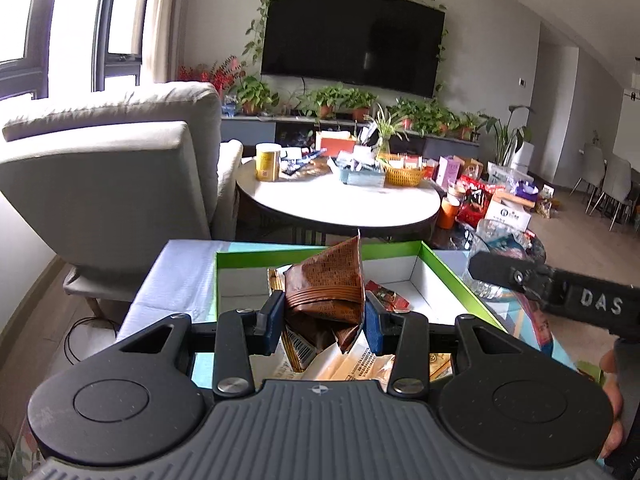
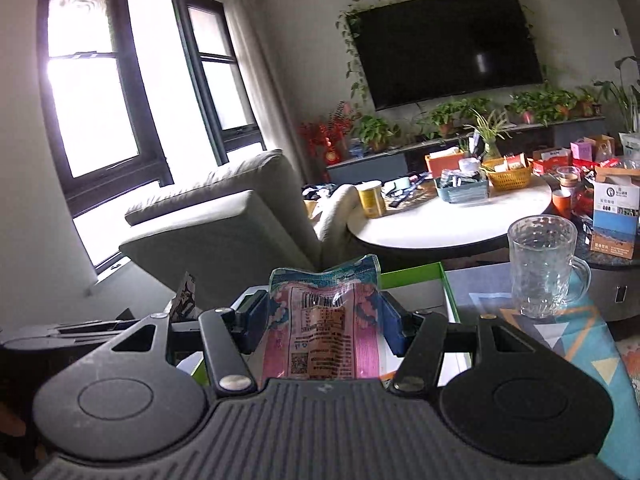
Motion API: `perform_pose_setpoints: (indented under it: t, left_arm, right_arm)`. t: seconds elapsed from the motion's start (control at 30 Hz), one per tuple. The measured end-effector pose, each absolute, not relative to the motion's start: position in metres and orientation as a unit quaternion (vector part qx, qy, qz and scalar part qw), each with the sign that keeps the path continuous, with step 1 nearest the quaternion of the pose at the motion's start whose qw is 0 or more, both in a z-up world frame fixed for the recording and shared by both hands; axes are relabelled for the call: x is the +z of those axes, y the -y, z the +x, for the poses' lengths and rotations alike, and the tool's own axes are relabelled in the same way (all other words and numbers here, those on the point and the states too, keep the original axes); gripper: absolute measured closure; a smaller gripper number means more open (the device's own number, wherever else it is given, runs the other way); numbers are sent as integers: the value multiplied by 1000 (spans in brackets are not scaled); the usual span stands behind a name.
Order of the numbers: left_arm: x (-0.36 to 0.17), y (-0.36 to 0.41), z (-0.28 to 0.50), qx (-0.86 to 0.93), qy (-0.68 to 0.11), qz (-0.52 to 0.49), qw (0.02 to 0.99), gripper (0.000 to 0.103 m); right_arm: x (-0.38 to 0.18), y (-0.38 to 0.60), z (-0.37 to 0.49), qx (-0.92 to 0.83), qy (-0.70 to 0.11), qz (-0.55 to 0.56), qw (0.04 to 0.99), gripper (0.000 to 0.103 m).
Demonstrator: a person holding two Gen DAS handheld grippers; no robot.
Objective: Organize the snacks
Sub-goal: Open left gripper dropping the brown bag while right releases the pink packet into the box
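Note:
My left gripper (image 1: 324,320) is shut on a brown snack packet (image 1: 328,280) and holds it above a shallow green-rimmed box (image 1: 448,276). Other snack packets (image 1: 344,360) lie in the box under it, and a red packet (image 1: 386,294) lies just right of it. My right gripper (image 2: 320,324) is shut on a pink and teal snack packet (image 2: 324,328) over the same box's green rim (image 2: 412,272). The right gripper's black body (image 1: 560,292) shows at the right of the left wrist view.
A glass mug (image 2: 542,264) stands on the patterned cloth (image 2: 600,344) right of the box. A grey armchair (image 1: 112,184) is at the left. A round white table (image 1: 340,204) with a yellow tin, baskets and boxes stands behind. More packages lie on the floor at the right.

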State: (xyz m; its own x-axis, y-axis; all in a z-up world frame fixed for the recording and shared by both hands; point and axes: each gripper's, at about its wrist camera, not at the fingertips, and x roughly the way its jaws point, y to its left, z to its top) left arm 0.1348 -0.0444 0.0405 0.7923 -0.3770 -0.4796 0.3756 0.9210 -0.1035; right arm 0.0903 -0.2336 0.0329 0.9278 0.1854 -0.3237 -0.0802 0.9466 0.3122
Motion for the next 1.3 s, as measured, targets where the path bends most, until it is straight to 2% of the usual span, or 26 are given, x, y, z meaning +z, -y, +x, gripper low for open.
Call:
perform_pose_setpoints:
  t: [0.43, 0.5, 0.57, 0.63, 1.3]
  left_arm:
    - [12, 68, 174, -191, -300, 23, 934, 65]
    - [9, 73, 176, -186, -302, 34, 934, 64]
    - [6, 75, 177, -182, -304, 41, 934, 57]
    - [4, 74, 179, -180, -308, 39, 933, 57]
    - [2, 3, 137, -137, -324, 27, 936, 55]
  right_arm:
    - [5, 242, 138, 54, -223, 167, 959, 44]
    - [2, 242, 141, 54, -227, 169, 958, 44]
    - [0, 243, 145, 49, -232, 167, 957, 44]
    - [-2, 243, 147, 51, -240, 169, 955, 44]
    - [13, 236, 104, 62, -243, 145, 957, 44]
